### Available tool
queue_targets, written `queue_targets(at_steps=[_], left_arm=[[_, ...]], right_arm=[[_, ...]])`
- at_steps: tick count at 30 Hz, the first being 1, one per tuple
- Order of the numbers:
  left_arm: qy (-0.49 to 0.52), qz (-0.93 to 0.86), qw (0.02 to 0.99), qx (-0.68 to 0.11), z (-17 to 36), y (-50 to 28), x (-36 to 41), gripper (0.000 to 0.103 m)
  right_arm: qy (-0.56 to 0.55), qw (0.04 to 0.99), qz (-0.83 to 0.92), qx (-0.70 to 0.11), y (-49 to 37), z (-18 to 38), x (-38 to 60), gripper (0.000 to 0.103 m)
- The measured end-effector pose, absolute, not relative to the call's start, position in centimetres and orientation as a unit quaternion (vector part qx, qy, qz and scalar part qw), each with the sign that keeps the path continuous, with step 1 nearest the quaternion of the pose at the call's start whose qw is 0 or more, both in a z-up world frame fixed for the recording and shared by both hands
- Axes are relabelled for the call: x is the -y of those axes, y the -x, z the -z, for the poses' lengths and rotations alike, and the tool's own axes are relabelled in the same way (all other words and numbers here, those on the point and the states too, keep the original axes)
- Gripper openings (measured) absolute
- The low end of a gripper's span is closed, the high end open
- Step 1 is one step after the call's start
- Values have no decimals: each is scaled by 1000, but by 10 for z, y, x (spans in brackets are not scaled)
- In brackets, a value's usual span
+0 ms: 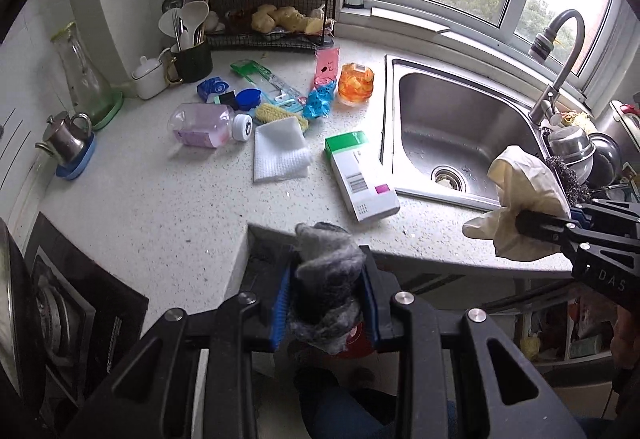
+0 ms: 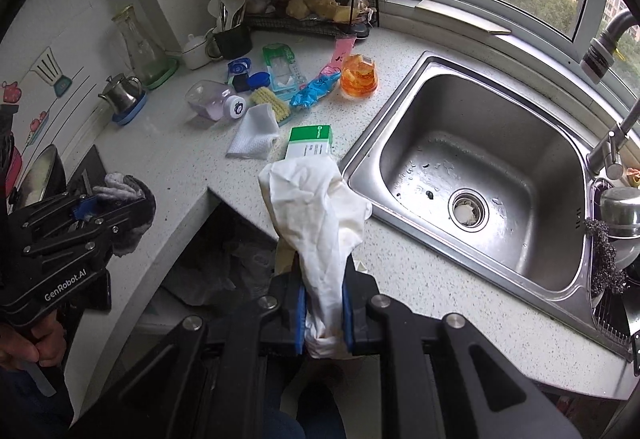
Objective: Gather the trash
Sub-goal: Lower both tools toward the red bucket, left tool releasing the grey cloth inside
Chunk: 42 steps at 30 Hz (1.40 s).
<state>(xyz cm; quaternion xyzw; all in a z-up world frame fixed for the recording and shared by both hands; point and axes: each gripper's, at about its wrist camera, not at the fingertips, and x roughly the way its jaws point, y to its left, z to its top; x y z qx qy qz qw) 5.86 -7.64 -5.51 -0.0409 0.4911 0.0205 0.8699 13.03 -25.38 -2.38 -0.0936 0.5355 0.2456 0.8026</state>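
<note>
the left claw (image 1: 328, 291) is clamped on a crumpled grey rag (image 1: 326, 271), held over the near edge of the speckled bench (image 1: 160, 207). the right claw (image 2: 324, 319) is clamped on a cream-white rubber glove (image 2: 316, 207), just near the sink (image 2: 480, 175). more litter lies farther back on the bench: a green-and-white box (image 1: 360, 175), a folded white cloth (image 1: 280, 151), a pink bottle (image 1: 202, 127) on its side, a blue wrapper (image 1: 320, 101) and an orange cup (image 1: 355, 83).
</note>
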Motion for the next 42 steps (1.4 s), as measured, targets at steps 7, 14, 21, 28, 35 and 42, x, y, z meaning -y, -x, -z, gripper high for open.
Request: queue_targets(at_steps=[7,14,21,28,35,42], left_arm=[[40,-12,848,-528,87,-31,96,28],[44,12,819,-573,139,-17,107,28],[41,31,782,-621,211,-18,118,29],[39,46,759,-648,295,-22,133,29],[41,53,730,-680,397,-39,142,29],[28,63,726,-685,470,-57,149,29]], right_arm=[[93,779,-253,-566,-106,49,258,13],[96,745,-249,-611,-91,103,255,13],[103,719,-227,-648,-87,167,255,13],[99,703,-217,-670,-92,245,255,13],[85,675,-206,-704,-98,346,256,13],[74,673,-199,-709,-102,413,253,13]])
